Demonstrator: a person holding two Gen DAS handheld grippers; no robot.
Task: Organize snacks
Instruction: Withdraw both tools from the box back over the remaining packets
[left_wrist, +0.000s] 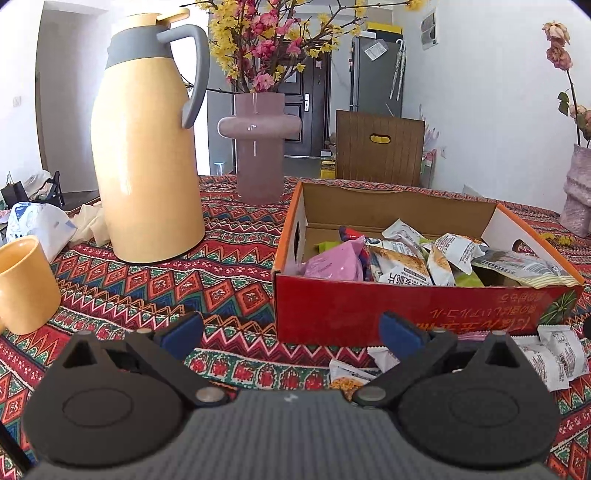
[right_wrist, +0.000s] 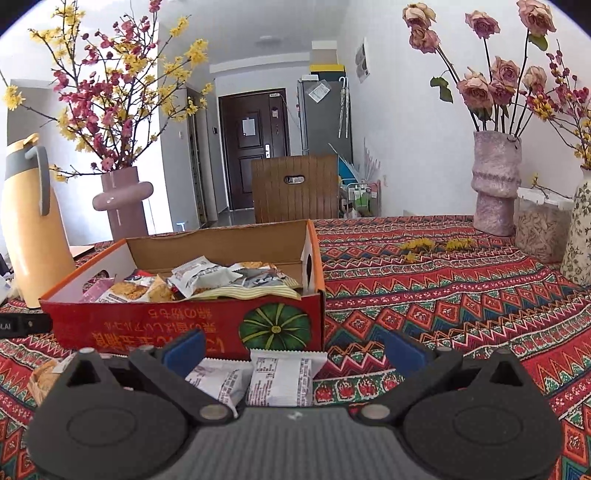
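Both claws, left claw (left_wrist: 291, 328) and right claw (right_wrist: 293, 347), gape empty before the red box (right_wrist: 184, 321), where loose white packets (right_wrist: 280, 376) lie, probably awaiting collection.

In the left wrist view the red box (left_wrist: 406, 314) blocks the centre right of the frame, and the yellow jug (left_wrist: 147, 155) and the cup (left_wrist: 26, 284) stand at the left. Between the jug and the box a strip of bare tablecloth (left_wrist: 236, 273) runs up to the pink vase (left_wrist: 258, 147). In the right wrist view the right half of the cloth is free up to the vases (right_wrist: 496, 184) at the far right; two white packets (right_wrist: 280, 376) lie just before the box
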